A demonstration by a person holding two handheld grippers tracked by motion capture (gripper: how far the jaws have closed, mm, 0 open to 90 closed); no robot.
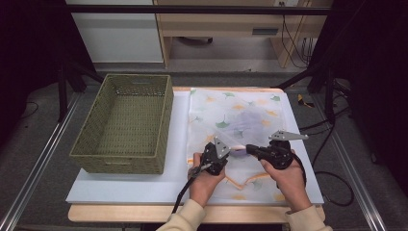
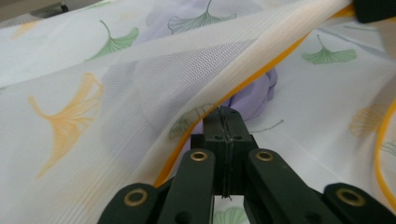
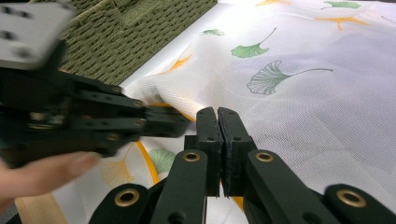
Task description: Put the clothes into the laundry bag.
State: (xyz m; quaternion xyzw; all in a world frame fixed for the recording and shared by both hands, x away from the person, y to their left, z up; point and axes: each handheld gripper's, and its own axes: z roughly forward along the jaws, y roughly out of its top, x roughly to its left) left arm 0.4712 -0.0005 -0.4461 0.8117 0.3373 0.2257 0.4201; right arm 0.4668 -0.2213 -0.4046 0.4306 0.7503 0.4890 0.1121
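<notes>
A sheer white mesh bag [image 1: 226, 110] printed with ginkgo leaves lies flat on the white board. A purple cloth [image 1: 248, 122] shows through it and pokes out at the opening [image 2: 254, 95]. My left gripper [image 1: 222, 153] is shut on the bag's yellow-trimmed upper edge [image 2: 243, 88] and holds it lifted, its jaw tips [image 2: 225, 114] pinching the mesh. My right gripper [image 1: 248, 148] faces it from the right, shut on the same bag edge [image 3: 218, 114]. In the right gripper view the left gripper [image 3: 180, 122] sits just left of my jaws.
A green woven basket [image 1: 127, 122] stands empty to the left of the bag, close to the left gripper [image 3: 121, 37]. The white board [image 1: 120, 185] reaches the wooden table's front edge. Cables trail from both grippers toward the person.
</notes>
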